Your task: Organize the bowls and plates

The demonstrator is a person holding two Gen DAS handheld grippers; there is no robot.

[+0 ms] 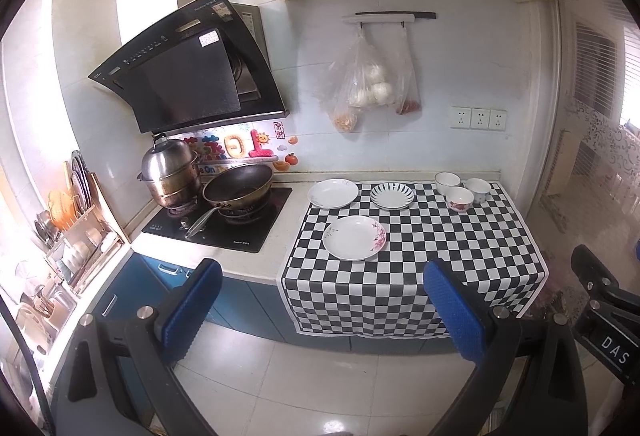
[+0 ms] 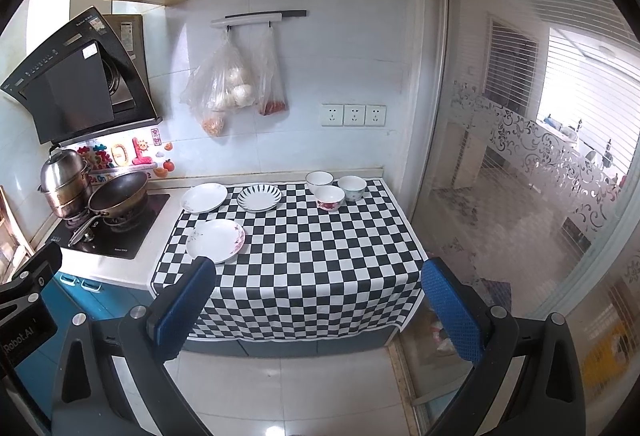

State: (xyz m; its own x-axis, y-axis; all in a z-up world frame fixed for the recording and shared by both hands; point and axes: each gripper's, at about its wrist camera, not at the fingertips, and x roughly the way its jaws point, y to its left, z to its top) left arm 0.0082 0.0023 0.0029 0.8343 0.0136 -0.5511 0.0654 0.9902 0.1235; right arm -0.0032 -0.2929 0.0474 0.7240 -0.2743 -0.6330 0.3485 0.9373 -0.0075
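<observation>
Three plates lie on a black-and-white checkered cloth (image 1: pixel 420 256): a floral plate (image 1: pixel 355 237) nearest, a plain white plate (image 1: pixel 333 193) at the back left, and a striped-rim plate (image 1: pixel 392 196) beside it. Three small bowls (image 1: pixel 460 198) cluster at the back right. The same plates (image 2: pixel 215 240) and bowls (image 2: pixel 329 197) show in the right wrist view. My left gripper (image 1: pixel 320 300) is open and empty, held back from the counter above the floor. My right gripper (image 2: pixel 316 300) is open and empty, also short of the counter's front edge.
A stove (image 1: pixel 218 222) with a wok (image 1: pixel 238 188) and a steamer pot (image 1: pixel 170 172) stands left of the cloth. A dish rack (image 1: pixel 76 236) sits far left. Plastic bags (image 1: pixel 368 84) hang on the wall. A glass sliding door (image 2: pixel 520 176) is at the right.
</observation>
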